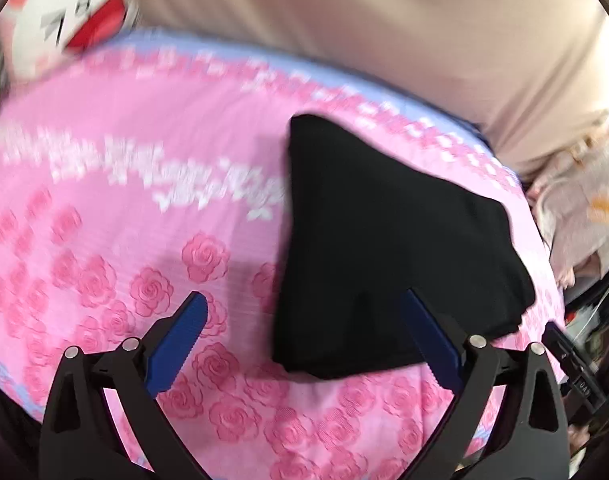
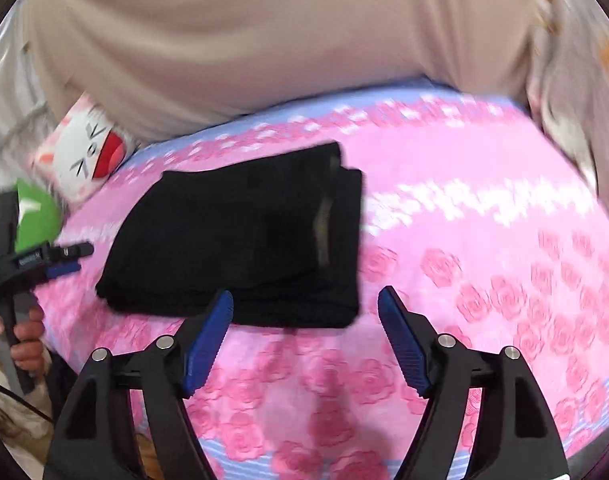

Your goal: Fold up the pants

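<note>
Item: black fabric pants (image 2: 240, 240), folded compact, on my pink rose-print bedsheet (image 2: 484, 240). My left gripper (image 1: 304, 320) and right gripper (image 2: 305, 316): both spread wide, empty.

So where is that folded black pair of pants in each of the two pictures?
Left wrist view: black pants right of centre, behind the right finger.
Right wrist view: black pants left of centre, behind the left finger.
Shared landmark: white cat cushion at the bed's far edge.

Black pants (image 2: 240, 240): folded into compact layered rectangle, lying flat on the pink rose-print bedsheet (image 2: 464, 248), stacked edges visible.
</note>
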Demonstrator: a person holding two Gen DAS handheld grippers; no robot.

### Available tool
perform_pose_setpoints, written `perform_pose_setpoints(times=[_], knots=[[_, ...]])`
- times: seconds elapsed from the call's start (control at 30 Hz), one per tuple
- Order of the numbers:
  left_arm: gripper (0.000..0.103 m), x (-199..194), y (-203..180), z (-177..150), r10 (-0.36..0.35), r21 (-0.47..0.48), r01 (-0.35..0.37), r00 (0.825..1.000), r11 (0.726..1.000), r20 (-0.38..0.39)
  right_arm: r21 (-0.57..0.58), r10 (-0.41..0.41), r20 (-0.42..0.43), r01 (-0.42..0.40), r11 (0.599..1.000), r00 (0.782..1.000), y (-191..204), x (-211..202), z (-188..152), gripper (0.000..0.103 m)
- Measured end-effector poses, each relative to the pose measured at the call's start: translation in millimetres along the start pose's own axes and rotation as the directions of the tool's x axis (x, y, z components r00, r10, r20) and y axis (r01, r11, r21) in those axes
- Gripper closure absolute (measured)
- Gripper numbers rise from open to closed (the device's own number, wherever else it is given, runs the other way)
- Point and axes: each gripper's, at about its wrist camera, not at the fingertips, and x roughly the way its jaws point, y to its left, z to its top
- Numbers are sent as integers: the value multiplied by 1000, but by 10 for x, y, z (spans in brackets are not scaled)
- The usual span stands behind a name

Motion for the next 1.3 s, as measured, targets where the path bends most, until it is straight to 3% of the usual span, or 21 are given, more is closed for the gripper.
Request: perform_pose_setpoints(times=[0.07, 0.13, 0.2, 0.3, 0.37, 0.53, 0.63, 0.7, 0.77, 0.8, 0.87, 0.9, 0.93, 1.0, 1.13, 1.3], knots=[[8, 202, 109, 9, -72, -62, 68, 994, 996, -80, 74, 58, -33, -55, 996, 998, -170, 97, -25, 29], [6, 366, 144, -25, -166, -115, 151, 977, 982, -134, 140, 132, -60, -122, 983, 989, -280, 243, -25, 29], [6, 394, 60, -24, -171, -76, 162, 978, 984, -123, 175, 204, -84, -187, 967, 975, -323, 374, -28, 29], [5, 556, -45, 12, -277, -81, 266, 944, 961, -179, 199, 247, -85, -226, 954, 965, -300, 478, -32, 19], [5, 602, -111, 45, -281, -65, 273, 943, 960, -178, 187, 255, -87, -235, 954, 963, -276, 547, 21, 19], [5, 747, -274, 139, -265, -20, 266, 947, 964, -183, 248, 332, -91, -301, 921, 939, -328, 768, 138, 17], [5, 820, -392, 186, -222, 28, 231, 958, 973, -179, 270, 360, -81, -327, 906, 930, -323, 858, 217, 17], [5, 826, -443, 199, -178, 58, 190, 970, 980, -168, 274, 355, -80, -322, 906, 931, -297, 904, 258, 16], [5, 859, -567, 192, -108, 107, 124, 984, 986, -145, 250, 311, -80, -283, 926, 947, -204, 942, 301, 20], [8, 840, -580, 176, -70, 128, 87, 989, 988, -131, 240, 291, -78, -265, 934, 953, -177, 943, 306, 42], [27, 780, -645, 137, -13, 159, 27, 996, 987, -87, 206, 232, -73, -213, 955, 970, -106, 904, 304, 59], [47, 679, -668, 132, 7, 176, 1, 999, 984, -47, 199, 221, -59, -206, 958, 973, -64, 847, 311, 64], [60, 583, -675, 134, 21, 186, -17, 1000, 982, -20, 177, 197, -49, -186, 967, 979, -5, 780, 324, 65], [68, 408, -655, 135, 5, 186, -6, 1000, 982, 2, 111, 152, -16, -149, 983, 988, 179, 586, 347, 67], [71, 55, -593, -12, -14, 213, 12, 1000, 977, 5, 17, 140, 12, -141, 990, 990, 463, 177, 278, 67], [66, -67, -408, -442, 7, 228, 14, 996, 974, -89, 34, 125, -95, -122, 992, 988, 441, 34, -195, 65]])
